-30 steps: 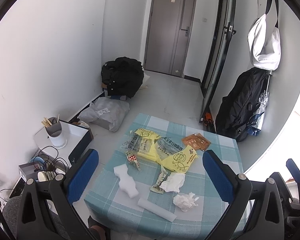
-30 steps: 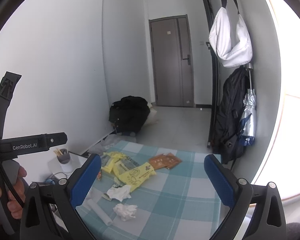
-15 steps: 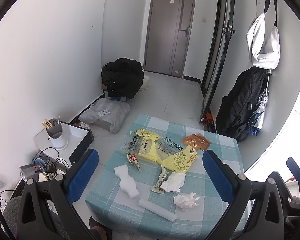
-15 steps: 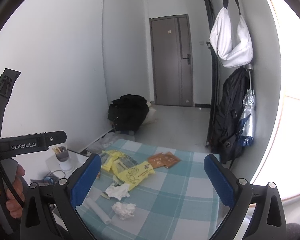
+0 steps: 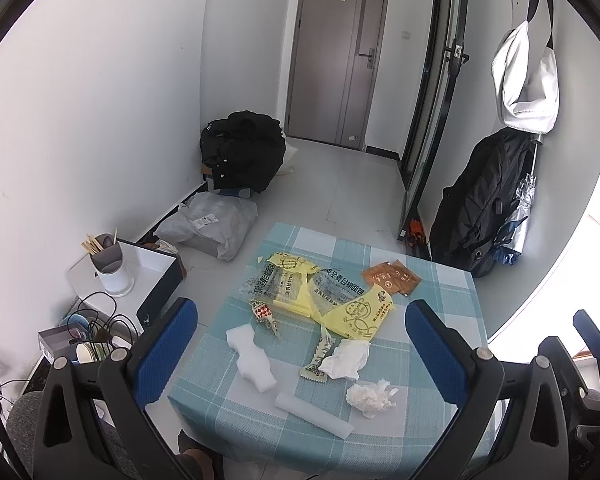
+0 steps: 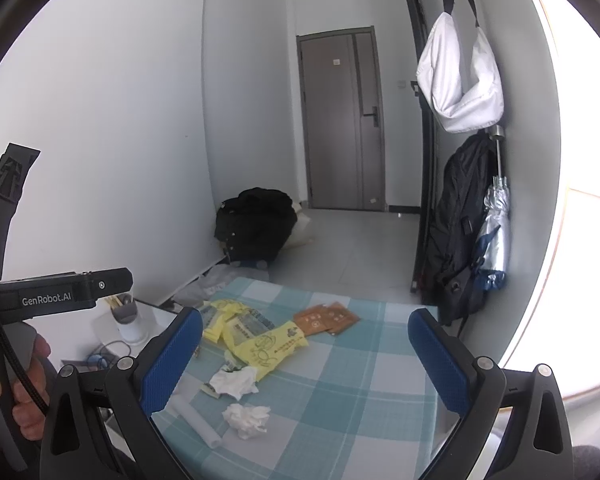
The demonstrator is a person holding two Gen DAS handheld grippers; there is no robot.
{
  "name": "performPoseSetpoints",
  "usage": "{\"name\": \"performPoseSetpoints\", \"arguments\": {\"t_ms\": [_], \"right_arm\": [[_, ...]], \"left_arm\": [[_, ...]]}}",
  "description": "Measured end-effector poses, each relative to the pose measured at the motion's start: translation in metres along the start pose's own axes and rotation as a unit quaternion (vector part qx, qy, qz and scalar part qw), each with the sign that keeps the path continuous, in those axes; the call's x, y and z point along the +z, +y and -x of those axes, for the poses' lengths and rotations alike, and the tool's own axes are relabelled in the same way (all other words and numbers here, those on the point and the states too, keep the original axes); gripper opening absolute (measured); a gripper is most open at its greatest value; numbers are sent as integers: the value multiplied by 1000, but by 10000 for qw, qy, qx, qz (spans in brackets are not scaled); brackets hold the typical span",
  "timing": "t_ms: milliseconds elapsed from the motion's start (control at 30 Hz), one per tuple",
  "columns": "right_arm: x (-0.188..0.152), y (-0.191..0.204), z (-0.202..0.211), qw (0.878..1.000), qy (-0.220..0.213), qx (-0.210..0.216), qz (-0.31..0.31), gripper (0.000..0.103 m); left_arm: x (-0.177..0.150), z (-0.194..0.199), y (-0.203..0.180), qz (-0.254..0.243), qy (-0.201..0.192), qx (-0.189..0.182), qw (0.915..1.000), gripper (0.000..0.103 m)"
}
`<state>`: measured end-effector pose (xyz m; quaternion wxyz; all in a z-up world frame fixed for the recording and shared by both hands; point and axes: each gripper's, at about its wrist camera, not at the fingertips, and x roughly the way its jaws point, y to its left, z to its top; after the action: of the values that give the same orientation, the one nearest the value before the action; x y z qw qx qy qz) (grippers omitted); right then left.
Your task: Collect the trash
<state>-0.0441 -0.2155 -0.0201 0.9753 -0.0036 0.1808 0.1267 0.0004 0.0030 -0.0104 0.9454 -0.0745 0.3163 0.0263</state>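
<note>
Trash litters the checked table (image 5: 440, 296): yellow wrappers (image 5: 324, 296) at center, crumpled tissues (image 5: 370, 398) toward five o'clock. We hold our left gripper (image 5: 300, 344) and right gripper (image 6: 304, 356) high, jaws spread wide and empty, probably to survey before reaching.

Surfaces and materials, table scene

Table (image 5: 440, 292) covered in matt woven checked cloth. Yellow wrappers (image 5: 356, 312) glossy printed plastic film; orange sachets (image 5: 390, 278) smooth foil-like. Crumpled tissue (image 5: 370, 396) soft matt paper; white foam pieces (image 5: 252, 360) matt. Left claw (image 5: 300, 344) pads textured blue rubber, arms matt black plastic.
</note>
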Motion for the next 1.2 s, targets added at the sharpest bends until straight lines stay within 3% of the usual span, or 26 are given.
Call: {"name": "performPoseSetpoints", "arguments": {"t_ms": [433,700,967,1200], "right_arm": [[-1,3,-1,10000,23,14,43,103],[0,2,-12,9999,162,-56,-17,103],[2,5,-40,9988,398,217,-177,103],[4,17,-68,9977,555,375,-58,103]], "left_arm": [[1,-8,3,47,183,-71,9998,102],[2,-33,21,184,629,-198,9977,102],[-2,-82,66,688,1403,21,9877,102],[-17,-124,90,1029,2139,-78,9714,102]]}}
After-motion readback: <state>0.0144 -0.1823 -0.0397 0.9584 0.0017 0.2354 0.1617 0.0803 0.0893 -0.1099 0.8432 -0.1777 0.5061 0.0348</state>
